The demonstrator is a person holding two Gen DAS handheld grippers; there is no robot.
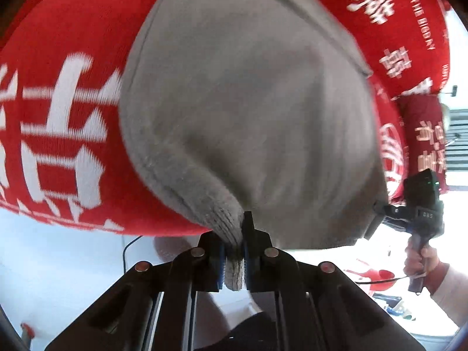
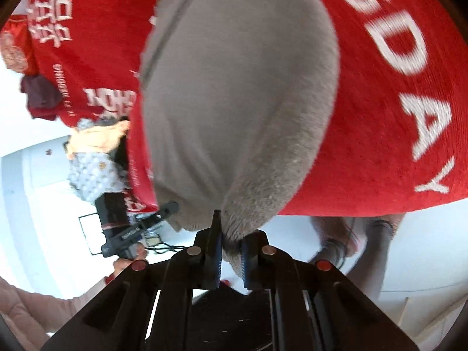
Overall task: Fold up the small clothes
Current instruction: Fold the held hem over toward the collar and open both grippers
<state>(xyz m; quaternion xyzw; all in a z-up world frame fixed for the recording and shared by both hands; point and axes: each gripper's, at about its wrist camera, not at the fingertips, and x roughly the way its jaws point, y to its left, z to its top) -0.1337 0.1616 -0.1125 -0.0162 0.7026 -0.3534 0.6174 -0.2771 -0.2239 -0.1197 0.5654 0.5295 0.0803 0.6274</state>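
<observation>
Both tongs (level) on grey garment

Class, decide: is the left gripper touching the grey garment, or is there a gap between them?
Touching. The left wrist view shows the grey garment pinched at its ribbed edge inside the left gripper, with cloth pressed against both blue pads.

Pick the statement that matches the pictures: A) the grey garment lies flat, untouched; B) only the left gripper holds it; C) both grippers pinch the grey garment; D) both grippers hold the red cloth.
C: the left gripper and right gripper each clamp a bunched edge of the grey garment, over the red cloth.
</observation>
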